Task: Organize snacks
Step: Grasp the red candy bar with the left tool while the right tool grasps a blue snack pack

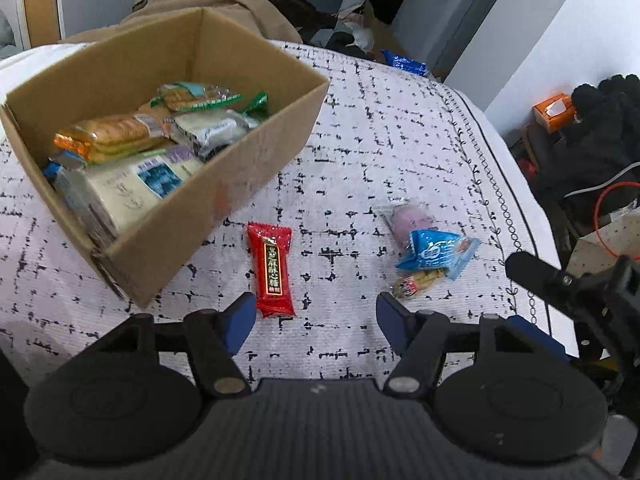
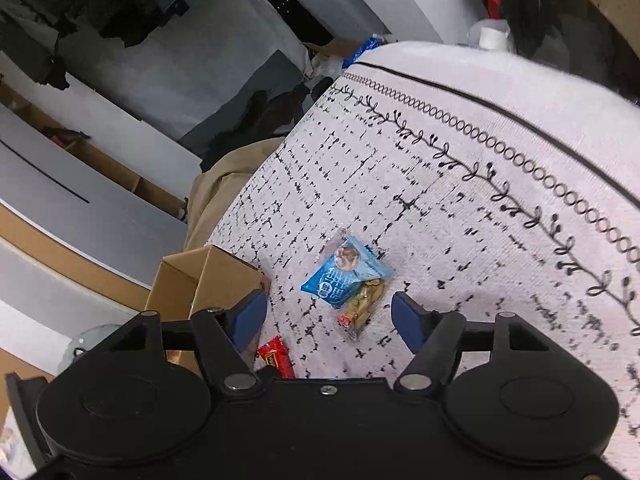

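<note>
A cardboard box (image 1: 248, 136) holding several snack packs stands at the left on the patterned cloth. A red candy bar (image 1: 273, 269) lies flat just ahead of my open left gripper (image 1: 316, 318), nearer its left finger. To the right lie a purple-white pack (image 1: 408, 220), a blue pack (image 1: 436, 254) and a small clear nut pack (image 1: 416, 282), overlapping. My right gripper (image 2: 328, 318) is open above the blue pack (image 2: 344, 276) and nut pack (image 2: 362, 306); the red bar's end (image 2: 276, 356) and the box corner (image 2: 208, 284) show at its left.
The cloth-covered surface (image 1: 400, 128) ends at a bordered edge on the right. A tan garment (image 1: 224, 8) lies behind the box. A blue wrapper (image 1: 404, 64) sits at the far edge. Black clothing (image 1: 600, 132), an orange box (image 1: 554, 110) and a red cable (image 1: 604, 216) crowd the right.
</note>
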Demonstrator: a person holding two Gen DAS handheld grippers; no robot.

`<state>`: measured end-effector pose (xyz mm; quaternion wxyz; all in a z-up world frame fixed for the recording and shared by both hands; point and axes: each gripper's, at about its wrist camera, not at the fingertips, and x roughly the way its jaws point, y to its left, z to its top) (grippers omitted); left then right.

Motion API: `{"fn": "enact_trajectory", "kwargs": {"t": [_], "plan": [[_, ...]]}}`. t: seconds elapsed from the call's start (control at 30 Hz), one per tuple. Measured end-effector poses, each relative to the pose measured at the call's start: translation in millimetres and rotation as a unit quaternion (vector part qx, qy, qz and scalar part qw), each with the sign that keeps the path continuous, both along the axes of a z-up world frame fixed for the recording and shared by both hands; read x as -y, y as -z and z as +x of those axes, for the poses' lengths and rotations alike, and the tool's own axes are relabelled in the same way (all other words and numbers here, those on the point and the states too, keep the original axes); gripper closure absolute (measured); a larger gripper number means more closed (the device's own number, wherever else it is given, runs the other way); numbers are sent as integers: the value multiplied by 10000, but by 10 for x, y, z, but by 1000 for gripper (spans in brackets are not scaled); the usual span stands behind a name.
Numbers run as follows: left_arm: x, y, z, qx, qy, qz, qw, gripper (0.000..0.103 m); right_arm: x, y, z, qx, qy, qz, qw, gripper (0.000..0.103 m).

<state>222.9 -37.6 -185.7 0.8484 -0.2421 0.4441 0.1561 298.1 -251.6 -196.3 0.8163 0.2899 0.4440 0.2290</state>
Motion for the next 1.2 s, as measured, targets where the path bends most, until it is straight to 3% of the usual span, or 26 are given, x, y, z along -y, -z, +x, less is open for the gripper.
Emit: {"fn": "enact_trajectory", "kwargs": {"t": [0.37, 0.53, 0.6, 0.63, 1.03, 1.07, 1.13, 1.2], "plan": [[-53, 312, 206, -222, -283, 178, 9992, 41, -112, 249, 204, -256, -7, 59, 9997, 35], [-97, 437, 301, -418, -433, 312, 9977, 60, -179, 331, 292, -333, -29, 66, 9994, 34], [-92, 439, 326, -421, -416, 445, 9973, 77, -210, 353, 306, -351, -53, 42, 9994, 34], [-100, 434, 334, -423, -426, 460, 9971, 81, -224, 365, 313, -366, -57, 32, 9993, 34], [-142, 399, 398, -447, -199, 338, 9982, 83, -322, 486, 469, -498, 194, 95, 9985, 35], [-143, 392, 398, -454, -172, 342, 9982, 83, -326, 499, 480, -513, 219, 100, 9984, 36], [-140, 377, 393, -471, -121, 362, 9982, 83, -334, 506, 491, -516, 222, 30, 9984, 55], [-138, 353, 382, -467, -93, 348, 9983, 83, -325, 499, 479, -495, 213, -18, 9985, 59]]}}
